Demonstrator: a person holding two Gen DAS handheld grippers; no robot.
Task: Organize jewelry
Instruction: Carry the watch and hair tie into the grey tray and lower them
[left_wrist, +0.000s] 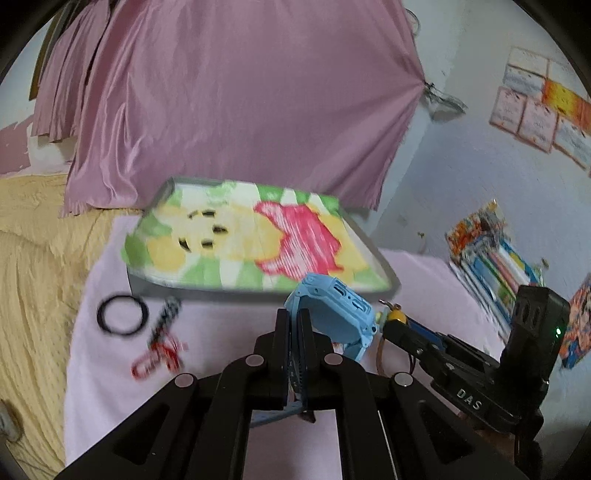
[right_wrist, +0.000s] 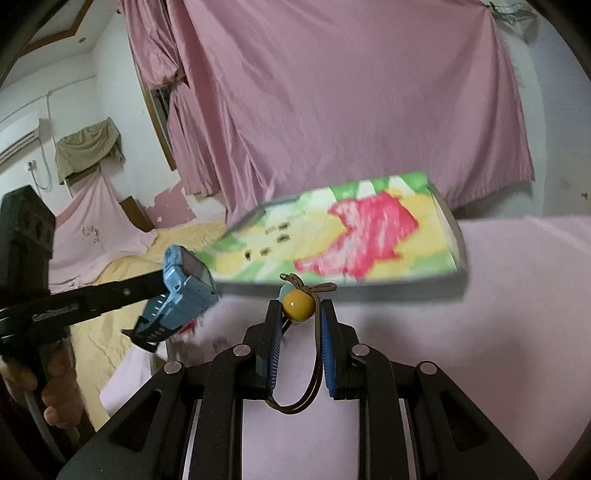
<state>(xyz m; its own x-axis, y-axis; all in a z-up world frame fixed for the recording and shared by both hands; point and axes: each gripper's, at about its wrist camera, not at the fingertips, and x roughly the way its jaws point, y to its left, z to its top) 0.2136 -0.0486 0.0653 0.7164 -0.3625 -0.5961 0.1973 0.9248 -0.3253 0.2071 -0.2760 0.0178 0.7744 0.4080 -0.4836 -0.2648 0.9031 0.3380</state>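
Shallow grey tray (left_wrist: 373, 254), lined with a green, yellow and red cartoon-print cloth (left_wrist: 236, 240), lies on the pink-covered surface (left_wrist: 221, 332) before a pink curtain (left_wrist: 240, 92); blur hides whether anything small lies in it. Left gripper (left_wrist: 294, 325), jaws pressed together, pinches the strap of a blue watch (left_wrist: 332, 306), whose case hangs clear of the surface just before the tray's near rim. Right gripper (right_wrist: 300, 314), jaws narrowed, pinches a bead-and-cord bracelet: the yellow bead (right_wrist: 297, 304) sits between the blue pads (right_wrist: 327, 332), the brown cord (right_wrist: 295, 402) looping below. On the surface left of the watch lie a black ring-shaped band (left_wrist: 122, 314) and a red-and-black striped item (left_wrist: 160, 347), both apart from the tray. The left view alone shows these two and a stack of books (left_wrist: 487, 258) by the wall; the right view alone shows the hand (right_wrist: 59, 398) gripping the left tool and a yellow bedcover (right_wrist: 122, 295).
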